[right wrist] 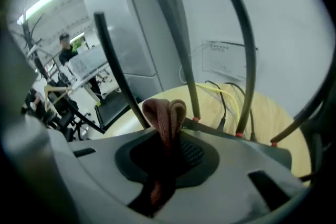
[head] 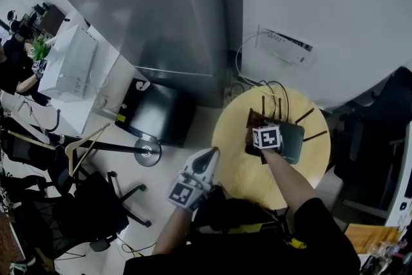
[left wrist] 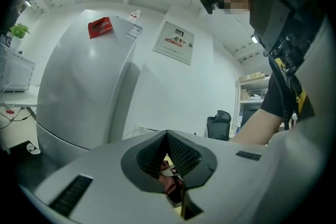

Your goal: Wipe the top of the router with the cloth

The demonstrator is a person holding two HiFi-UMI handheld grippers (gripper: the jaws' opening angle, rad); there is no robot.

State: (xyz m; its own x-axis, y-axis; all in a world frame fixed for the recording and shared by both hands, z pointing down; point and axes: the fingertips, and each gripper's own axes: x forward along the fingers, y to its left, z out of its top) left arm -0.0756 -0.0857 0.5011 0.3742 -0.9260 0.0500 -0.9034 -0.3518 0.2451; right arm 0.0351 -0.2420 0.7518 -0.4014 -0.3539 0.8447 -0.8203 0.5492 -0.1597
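A dark router (head: pixel 291 140) with several upright antennas lies on a round yellow table (head: pixel 241 167). My right gripper (head: pixel 255 133) hovers over the router's left end, shut on a brown cloth (head: pixel 255 119). In the right gripper view the folded cloth (right wrist: pixel 166 115) sticks up from between the jaws of the right gripper (right wrist: pixel 168 145), just before the router's edge (right wrist: pixel 231 137) and its antennas (right wrist: pixel 244 55). My left gripper (head: pixel 205 161) is held off the table's left side, above the floor. Its jaws meet in the left gripper view (left wrist: pixel 169 139), with nothing held.
A grey fridge (head: pixel 167 9) stands behind the table, with a black box (head: pixel 154 114) on the floor beside it. Cables (head: pixel 261 84) run from a white wall panel (head: pixel 286 45) to the router. An office chair (head: pixel 96 203) and a hanger stand (head: pixel 84 148) are at the left.
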